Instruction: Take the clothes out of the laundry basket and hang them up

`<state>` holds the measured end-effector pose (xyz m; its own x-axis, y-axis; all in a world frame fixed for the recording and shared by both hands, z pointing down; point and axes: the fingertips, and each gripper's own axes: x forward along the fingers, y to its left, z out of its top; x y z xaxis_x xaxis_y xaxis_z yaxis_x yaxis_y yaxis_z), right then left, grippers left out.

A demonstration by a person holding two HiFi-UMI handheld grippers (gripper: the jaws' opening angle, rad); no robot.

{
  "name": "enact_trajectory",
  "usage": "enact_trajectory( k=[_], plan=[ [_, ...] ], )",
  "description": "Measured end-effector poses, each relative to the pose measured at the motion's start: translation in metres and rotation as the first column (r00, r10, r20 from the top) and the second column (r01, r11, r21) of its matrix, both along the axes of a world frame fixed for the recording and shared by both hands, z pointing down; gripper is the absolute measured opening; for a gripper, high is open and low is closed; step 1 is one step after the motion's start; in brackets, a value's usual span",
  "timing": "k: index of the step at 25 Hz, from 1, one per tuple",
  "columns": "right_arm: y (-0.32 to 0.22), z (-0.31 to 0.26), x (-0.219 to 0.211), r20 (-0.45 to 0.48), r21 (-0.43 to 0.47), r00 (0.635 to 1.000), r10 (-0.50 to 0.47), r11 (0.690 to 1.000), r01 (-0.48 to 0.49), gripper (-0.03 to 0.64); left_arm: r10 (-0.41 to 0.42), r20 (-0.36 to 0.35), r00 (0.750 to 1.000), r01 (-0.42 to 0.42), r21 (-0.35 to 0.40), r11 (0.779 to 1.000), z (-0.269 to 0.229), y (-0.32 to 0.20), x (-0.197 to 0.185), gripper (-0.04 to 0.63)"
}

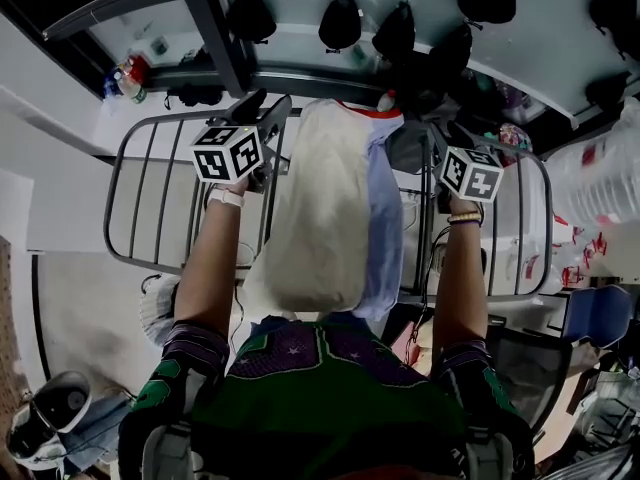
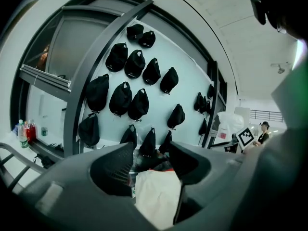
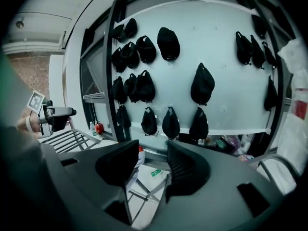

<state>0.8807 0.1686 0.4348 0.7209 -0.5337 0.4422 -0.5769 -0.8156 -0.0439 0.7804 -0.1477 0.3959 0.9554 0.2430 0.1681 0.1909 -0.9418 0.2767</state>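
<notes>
Garments on the drying rack [image 1: 140,198], as seen from my head and from both tools. My left hand-held gripper [image 2: 150,150] had its jaws spread wide. The cream garment [image 1: 315,208] showed low in the gap beyond them, and neither pad pressed on it. My right hand-held gripper [image 3: 153,150] also had its jaws apart and pinched nothing; only bars of the rack and pale floor showed through its gap.

In the head view the cream garment lay draped over the rack's bars between my two forearms, its lower edge hanging toward my chest. A pale blue garment [image 1: 383,218] hung just beside it on my right, touching it along one edge, with a red trim at its top. The left marker cube [image 1: 228,153] sat over the rack's left half and the right marker cube [image 1: 471,172] over its right half, one on each side of the clothes. Black caps [image 3: 202,83] hung in rows on the light wall [image 3: 226,47] behind the rack.
</notes>
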Motion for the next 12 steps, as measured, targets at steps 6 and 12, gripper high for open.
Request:
enact_trajectory(
  k=[6,12],
  plan=[
    [-0.017,-0.021,-0.050,-0.049,0.034,0.999,-0.011,0.999,0.013,0.170,-0.015,-0.020,1.000,0.015,-0.003,1.000,-0.004,-0.011,-0.057,0.238],
    [-0.038,-0.043,-0.102,-0.104,0.040,0.994,-0.043,0.998,0.048,0.170,-0.035,-0.037,0.999,0.035,-0.005,0.999,-0.012,-0.024,-0.118,0.236]
  ],
)
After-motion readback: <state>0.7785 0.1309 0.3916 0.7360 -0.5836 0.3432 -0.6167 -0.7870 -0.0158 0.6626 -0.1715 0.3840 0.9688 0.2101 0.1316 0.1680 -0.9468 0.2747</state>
